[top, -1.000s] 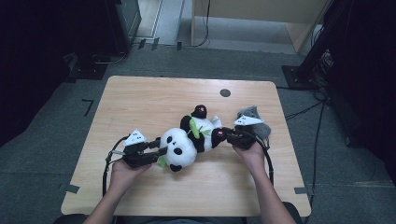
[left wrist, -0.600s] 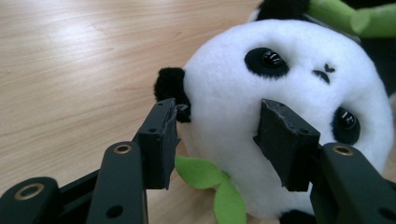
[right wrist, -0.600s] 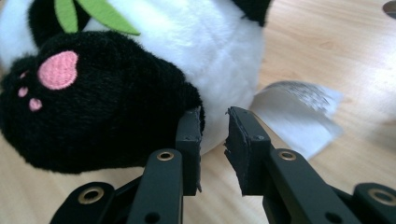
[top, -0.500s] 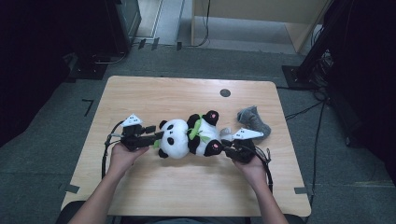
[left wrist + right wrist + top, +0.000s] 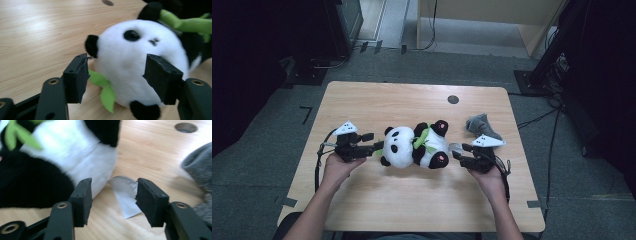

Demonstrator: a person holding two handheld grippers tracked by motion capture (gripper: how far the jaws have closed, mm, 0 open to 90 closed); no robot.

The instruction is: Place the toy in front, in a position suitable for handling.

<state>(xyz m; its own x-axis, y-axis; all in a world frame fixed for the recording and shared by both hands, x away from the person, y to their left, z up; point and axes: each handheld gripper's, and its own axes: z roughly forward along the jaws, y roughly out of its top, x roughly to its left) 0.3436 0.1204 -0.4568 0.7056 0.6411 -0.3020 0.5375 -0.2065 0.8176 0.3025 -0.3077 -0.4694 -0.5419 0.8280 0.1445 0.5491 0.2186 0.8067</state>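
High view: panda plush is lying on its side mid-bench, head toward the left gripper, legs toward the right gripper. Left fingers are sitting right at the head end, right fingers just off the feet end. Grey cloth is lying beyond the right fingers, apart from the panda. Dark round hole is showing in the bench further out.

Left gripper view: left gripper fingers are standing open, nothing clamped. Panda's white head is sitting between and just ahead of them; right-hand finger overlapping the head, contact unclear. Green felt leaf is lying just inside the left-hand finger.

Right gripper view: right gripper fingers are standing open, gripping nothing. White tag is lying flat on the bench between the fingers, leading up to the panda's body, which is sitting ahead of the left-hand finger. Grey cloth is lying outside the right-hand finger.
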